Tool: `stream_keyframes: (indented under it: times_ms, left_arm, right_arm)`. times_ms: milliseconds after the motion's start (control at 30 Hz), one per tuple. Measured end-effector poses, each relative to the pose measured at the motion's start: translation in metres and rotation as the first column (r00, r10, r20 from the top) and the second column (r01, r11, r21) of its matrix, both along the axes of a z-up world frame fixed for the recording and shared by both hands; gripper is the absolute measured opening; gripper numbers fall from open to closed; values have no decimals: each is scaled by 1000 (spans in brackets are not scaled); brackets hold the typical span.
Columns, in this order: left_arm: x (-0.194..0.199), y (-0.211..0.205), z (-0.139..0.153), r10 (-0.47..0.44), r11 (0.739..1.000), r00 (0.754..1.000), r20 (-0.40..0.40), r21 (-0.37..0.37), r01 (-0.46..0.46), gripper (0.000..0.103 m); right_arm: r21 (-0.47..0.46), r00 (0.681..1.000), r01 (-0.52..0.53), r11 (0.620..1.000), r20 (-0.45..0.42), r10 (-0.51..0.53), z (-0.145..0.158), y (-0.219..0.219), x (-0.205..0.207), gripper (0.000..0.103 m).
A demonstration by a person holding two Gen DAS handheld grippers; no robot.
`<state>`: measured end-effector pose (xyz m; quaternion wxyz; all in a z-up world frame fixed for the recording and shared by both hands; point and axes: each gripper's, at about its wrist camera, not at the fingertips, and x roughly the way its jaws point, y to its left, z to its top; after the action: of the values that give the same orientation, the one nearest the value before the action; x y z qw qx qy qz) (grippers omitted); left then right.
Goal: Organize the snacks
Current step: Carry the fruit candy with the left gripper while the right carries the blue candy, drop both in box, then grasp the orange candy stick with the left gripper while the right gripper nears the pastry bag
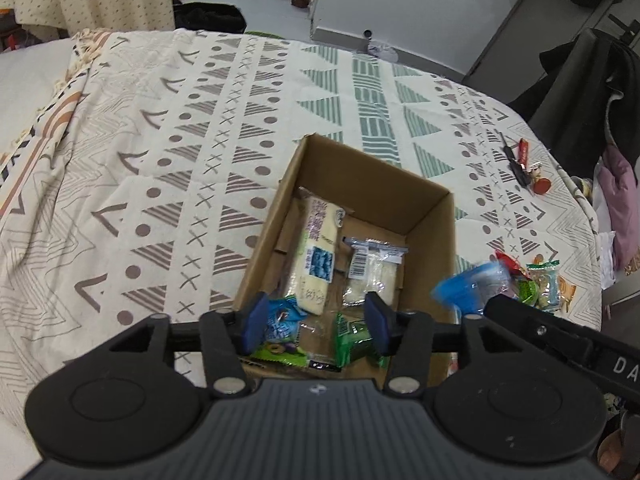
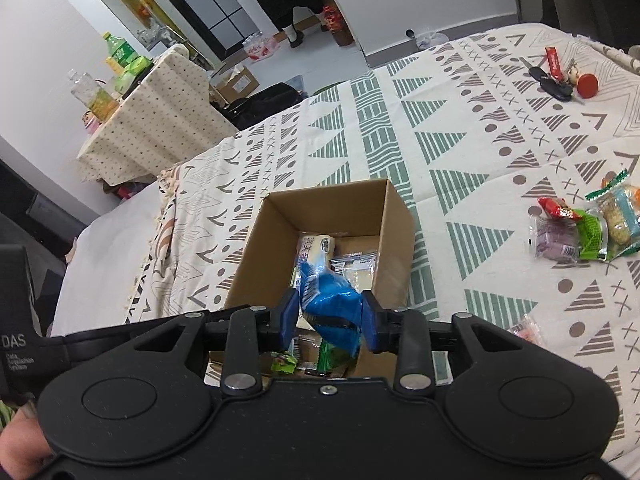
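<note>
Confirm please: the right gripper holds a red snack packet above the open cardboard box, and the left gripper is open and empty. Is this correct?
One detail is wrong: the snack packet in the right gripper is blue, not red, as the right wrist view shows. The rest holds: it is above the open cardboard box, and the left gripper has its jaws apart with nothing between them.

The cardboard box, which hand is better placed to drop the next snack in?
Right. The right tongs grip a blue snack packet above the cardboard box, while the left tongs are open and empty.
</note>
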<state>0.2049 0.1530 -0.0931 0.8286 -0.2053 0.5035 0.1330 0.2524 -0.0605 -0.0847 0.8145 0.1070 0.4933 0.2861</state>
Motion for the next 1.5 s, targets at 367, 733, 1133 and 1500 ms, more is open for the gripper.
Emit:
stream_keyframes:
  times_ms: [367,733,1133,1500]
  left_arm:
    - [-1,-16,3,-7,1000,1000,-1,9,7,85]
    - [6,-59,7,-74,997,997,12,4,74,87]
    - [19,-106,8,-126,992,992,11,16,126,87]
    - [33,-144,3,-144,989,990,2,28,144,87]
  right_arm:
    - [-37,997,82,996,-7,-82,-6,-36,-5,55]
    - [-37,989,146,989,22,-145,-3,-82,-11,75]
    - [-20,978,210,978,6,-210,-10,-134,-7,75]
    - [-15,965,263,965,-13,-263,-22,-183,0,75]
